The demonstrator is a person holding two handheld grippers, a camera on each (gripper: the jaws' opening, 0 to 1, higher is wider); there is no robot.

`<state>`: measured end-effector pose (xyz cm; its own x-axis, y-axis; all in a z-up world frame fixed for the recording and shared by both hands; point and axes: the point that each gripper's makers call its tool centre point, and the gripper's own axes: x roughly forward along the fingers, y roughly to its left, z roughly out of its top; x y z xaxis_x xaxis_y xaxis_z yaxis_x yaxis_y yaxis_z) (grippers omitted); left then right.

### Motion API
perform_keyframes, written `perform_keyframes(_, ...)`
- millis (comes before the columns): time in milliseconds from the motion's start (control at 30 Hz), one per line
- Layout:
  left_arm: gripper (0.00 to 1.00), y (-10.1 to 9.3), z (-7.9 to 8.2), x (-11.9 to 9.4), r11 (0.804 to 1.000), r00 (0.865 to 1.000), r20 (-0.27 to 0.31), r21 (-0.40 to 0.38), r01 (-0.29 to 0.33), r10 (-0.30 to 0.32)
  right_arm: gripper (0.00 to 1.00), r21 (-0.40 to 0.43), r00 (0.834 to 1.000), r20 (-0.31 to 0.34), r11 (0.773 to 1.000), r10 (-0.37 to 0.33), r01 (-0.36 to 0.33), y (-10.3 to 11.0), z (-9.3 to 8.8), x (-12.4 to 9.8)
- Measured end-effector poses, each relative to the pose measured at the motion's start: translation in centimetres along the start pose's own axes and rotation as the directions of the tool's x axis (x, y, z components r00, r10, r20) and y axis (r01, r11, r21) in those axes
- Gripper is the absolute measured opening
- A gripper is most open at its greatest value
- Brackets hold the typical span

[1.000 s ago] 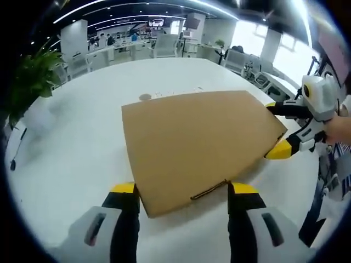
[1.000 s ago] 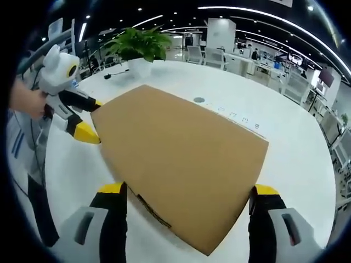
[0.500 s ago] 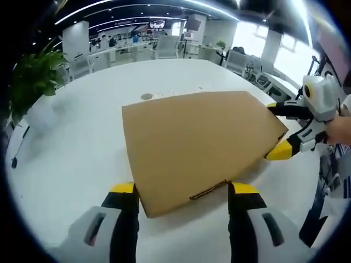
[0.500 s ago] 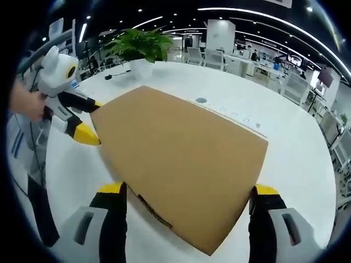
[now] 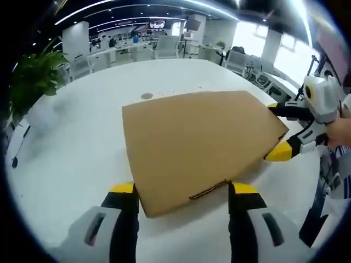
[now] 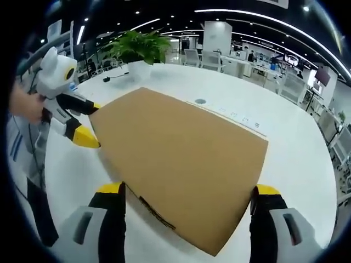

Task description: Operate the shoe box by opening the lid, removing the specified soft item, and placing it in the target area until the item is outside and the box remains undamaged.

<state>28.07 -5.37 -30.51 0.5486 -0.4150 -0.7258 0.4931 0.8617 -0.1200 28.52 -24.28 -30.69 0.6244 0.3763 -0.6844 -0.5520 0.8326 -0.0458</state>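
Here, closed shoe box [image 5: 197, 139] between left claw [image 5: 181, 189] jaws, right claw [image 6: 186, 192] straddling its corner

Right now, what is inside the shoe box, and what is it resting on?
The shoe box sits on the white table. Its brown lid is shut, so whatever is inside is covered and cannot be seen.

A potted plant [image 6: 137, 49] stands on the white table [image 6: 296, 142].

The shoe box [image 5: 197, 139] was plain brown cardboard, the bench [image 5: 71, 159] white, the claw tips yellow, and the plant [image 6: 137, 46] at upper left green.
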Motion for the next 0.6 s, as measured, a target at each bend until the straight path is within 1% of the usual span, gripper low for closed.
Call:
perform_keyframes(133,0.66,0.00,-0.02,-0.04,1.000,1.000,0.010,0.004,0.004,-0.004,0.95,0.002,1.000,0.000,1.000,0.000,0.000,0.08,-0.01,-0.10)
perform_keyframes(467,0.66,-0.05,-0.18,-0.09,1.000,1.000,-0.021,0.006,0.006,-0.006,0.95,0.009,1.000,0.002,1.000,0.001,-0.001,0.22,-0.18,-0.29)
perform_keyframes(600,0.67,0.00,-0.18,-0.07,1.000,1.000,-0.021,0.005,0.003,-0.003,0.95,0.026,1.000,0.004,1.000,-0.005,0.005,0.13,-0.20,-0.41)
